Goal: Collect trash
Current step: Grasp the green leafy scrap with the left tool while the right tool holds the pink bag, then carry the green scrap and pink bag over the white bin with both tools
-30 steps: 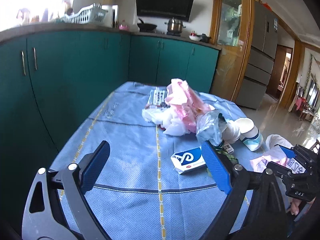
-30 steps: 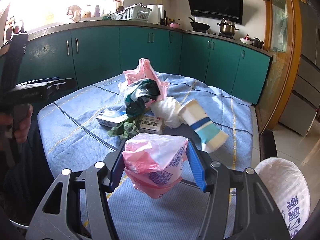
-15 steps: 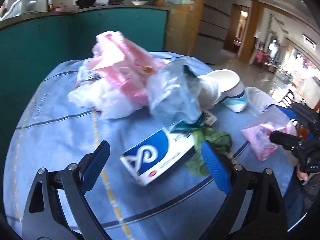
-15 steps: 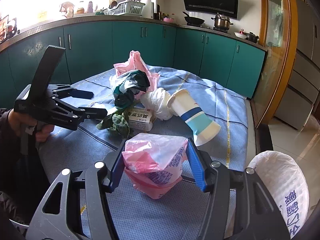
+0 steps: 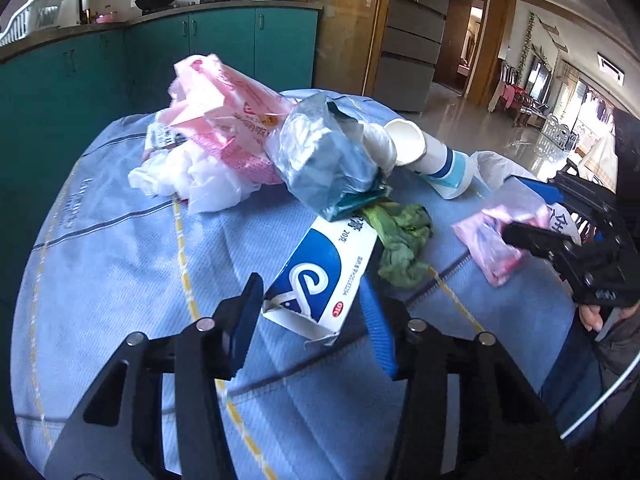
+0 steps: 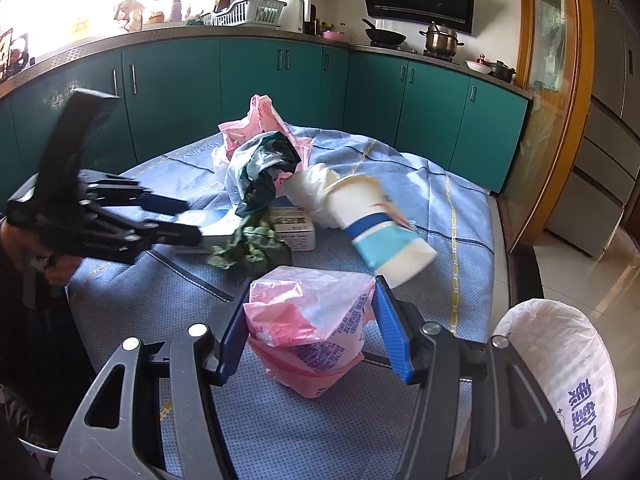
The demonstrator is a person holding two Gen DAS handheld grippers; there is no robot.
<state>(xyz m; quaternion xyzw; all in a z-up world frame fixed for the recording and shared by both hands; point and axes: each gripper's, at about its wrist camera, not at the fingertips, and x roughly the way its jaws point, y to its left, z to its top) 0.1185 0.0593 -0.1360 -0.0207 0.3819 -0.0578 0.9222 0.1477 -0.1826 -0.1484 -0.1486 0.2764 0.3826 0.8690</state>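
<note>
On the blue cloth [image 5: 120,280], left gripper [image 5: 312,312] fingers closing around a carton [image 5: 320,276] marked "OTC" — right gripper [image 6: 312,328] clamps a pink bag [image 6: 308,332]

On the table: two pink bags [image 6: 264,128] [image 6: 310,328], two small boxes [image 5: 320,280] [image 6: 292,226], one paper cup [image 6: 380,224], one green leaf [image 5: 400,240]; lower right, one white bin bag [image 6: 560,368]

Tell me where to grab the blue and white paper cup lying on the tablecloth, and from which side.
Grip the paper cup across its blue-banded middle, coming from above. It lies on its side, mouth against the white crumpled bag, base end free, so fingers can straddle the round wall there. Squeeze lightly; paper walls probably crush.
</note>
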